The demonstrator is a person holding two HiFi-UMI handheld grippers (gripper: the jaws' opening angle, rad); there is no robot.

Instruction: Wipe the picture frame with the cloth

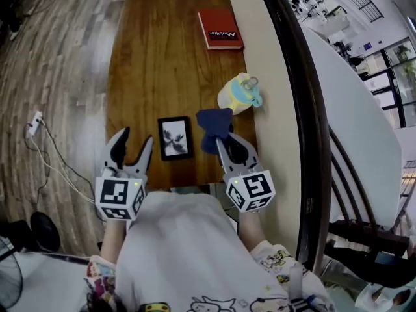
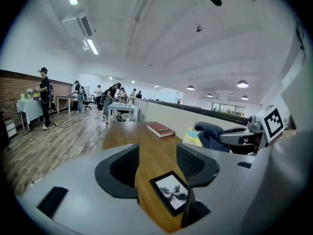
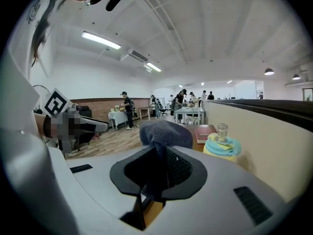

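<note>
Left hand-held gripper (image 1: 135,142) just left of the picture frame (image 1: 175,138), jaws wide, empty. Frame lies flat on the tabletop (image 1: 149,57). Right hand-held gripper (image 1: 229,147) clamps the blue cloth (image 1: 213,123) just right of the frame, apparently off it. Wiping looks not yet begun.

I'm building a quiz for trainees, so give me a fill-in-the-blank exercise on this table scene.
1. The right gripper has its jaws shut on a dark blue ____.
2. The left gripper, beside the picture frame, holds its jaws ____ with nothing between them.
3. The book at the far end of the table has a ____ cover.
Missing words: cloth; open; red.
</note>
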